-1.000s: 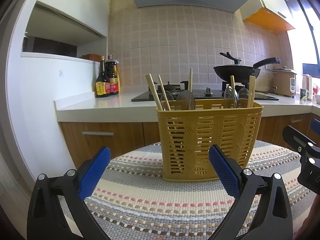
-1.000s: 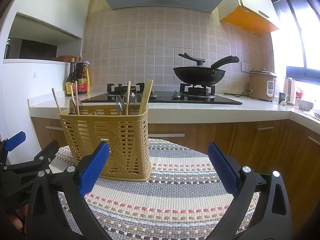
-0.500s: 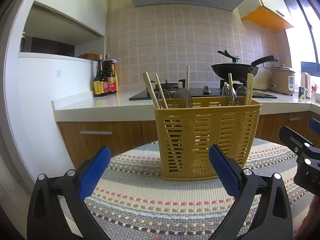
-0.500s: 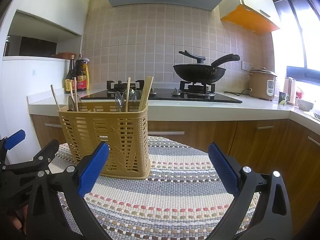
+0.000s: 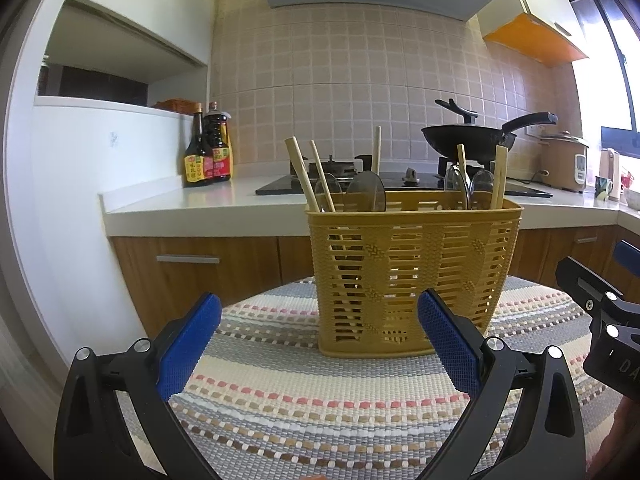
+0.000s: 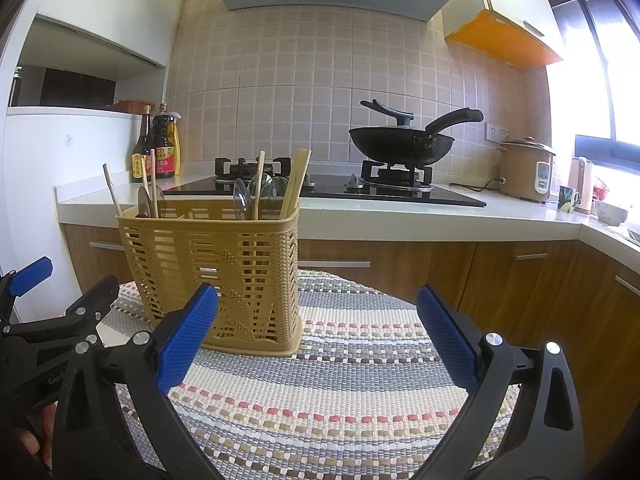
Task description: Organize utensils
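Note:
A yellow slatted utensil basket (image 5: 412,272) stands upright on a round striped mat (image 5: 320,392). Wooden chopsticks (image 5: 306,182) and clear spoons (image 5: 366,196) stick up from its compartments. It also shows in the right wrist view (image 6: 216,272), left of centre. My left gripper (image 5: 318,344) is open and empty, a short way in front of the basket. My right gripper (image 6: 316,344) is open and empty, to the right of the basket. Each gripper shows at the edge of the other's view.
Behind the mat runs a white kitchen counter (image 5: 192,204) with wooden cabinets (image 6: 520,280) below. On it stand sauce bottles (image 5: 208,152), a gas hob with a black wok (image 6: 404,144), and a rice cooker (image 6: 526,170).
Both wrist views have dipped and pitched up slightly, so the basket sits lower in frame. Both grippers have stayed open and empty.

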